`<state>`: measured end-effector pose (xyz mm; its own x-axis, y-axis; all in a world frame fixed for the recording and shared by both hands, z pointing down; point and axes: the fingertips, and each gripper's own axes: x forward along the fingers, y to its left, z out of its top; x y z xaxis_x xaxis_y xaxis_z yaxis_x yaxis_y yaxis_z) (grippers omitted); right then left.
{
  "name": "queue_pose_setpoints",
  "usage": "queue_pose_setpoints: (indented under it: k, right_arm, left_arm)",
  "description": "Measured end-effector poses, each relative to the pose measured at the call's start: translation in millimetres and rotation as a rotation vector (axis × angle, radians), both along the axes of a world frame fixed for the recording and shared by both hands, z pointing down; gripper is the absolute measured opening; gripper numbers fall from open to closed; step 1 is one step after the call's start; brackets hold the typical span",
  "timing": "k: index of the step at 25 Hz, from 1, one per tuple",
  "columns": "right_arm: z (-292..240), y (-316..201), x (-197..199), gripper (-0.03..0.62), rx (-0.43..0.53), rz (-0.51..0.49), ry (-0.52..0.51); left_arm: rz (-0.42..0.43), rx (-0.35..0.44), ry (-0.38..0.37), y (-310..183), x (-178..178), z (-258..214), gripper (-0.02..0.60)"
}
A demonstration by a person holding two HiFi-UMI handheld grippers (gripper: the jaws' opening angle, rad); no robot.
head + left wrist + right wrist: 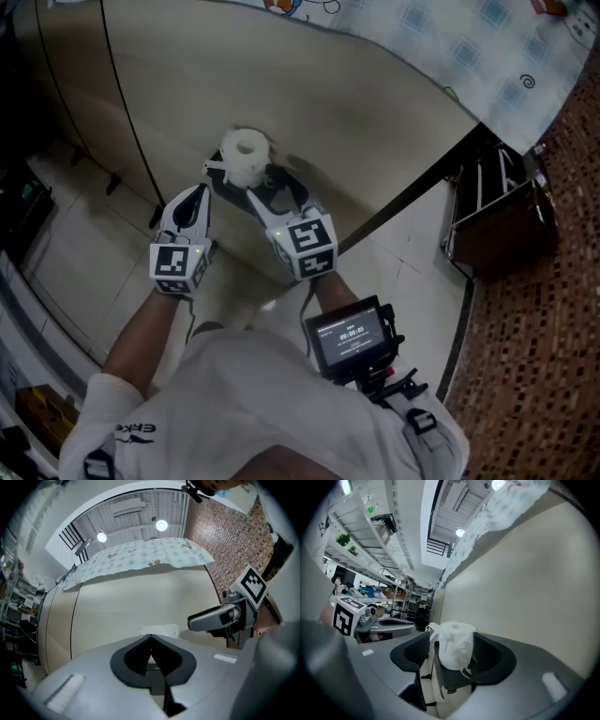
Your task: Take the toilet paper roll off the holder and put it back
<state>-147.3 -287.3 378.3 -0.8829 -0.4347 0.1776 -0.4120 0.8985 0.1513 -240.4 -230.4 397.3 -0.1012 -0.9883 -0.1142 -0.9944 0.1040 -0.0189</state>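
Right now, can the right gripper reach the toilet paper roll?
Probably yes. The right gripper has its jaws apart with the toilet paper roll already between them, and nothing seems to block the way.

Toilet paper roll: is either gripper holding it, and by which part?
Neither holds it. The right gripper is open, the toilet paper roll showing between its jaws unpressed; the left gripper is shut, empty.

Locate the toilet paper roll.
Head view, centre: the toilet paper roll stands on the black holder, just beyond the open right gripper.
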Motion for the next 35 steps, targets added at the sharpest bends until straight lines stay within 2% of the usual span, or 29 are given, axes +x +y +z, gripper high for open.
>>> queue_pose_setpoints:
  k: [3, 7, 12, 19, 24, 29, 35]
  right_arm:
    - [-1, -7, -18, 0.381, 0.025, -0.011, 0.051]
    - [2, -22, -41, 0.455, 0.019, 0.020, 0.109]
    - [0, -33, -67, 0.501, 0.036, 0.032, 0.184]
    - [16, -48, -87, 0.553, 0.009, 0.033, 0.356]
    - [33, -62, -88, 0.556, -0.026, 0.082, 0.392]
    - [32, -62, -91, 0.497, -0.036, 0.113, 0.403]
    - [30, -62, -90, 0.475, -0.015, 0.128, 0.387]
  left_arm:
    - [0.003, 0.000, 0.000, -2, -9, 0, 0.003]
    - [0.016, -0.008, 0.005, -1, -26, -1, 0.002]
    - [0.029, -0.012, -0.002, 1, -49, -6, 0.002]
    - [0.047, -0.003, -0.002, 1, -68, -6, 0.002]
    - [0.062, 0.000, 0.009, -1, -75, -4, 0.002]
    - [0.078, -0.003, 0.014, -3, -79, -1, 0.002]
    - [0.092, -0.014, 0.025, -10, -82, 5, 0.002]
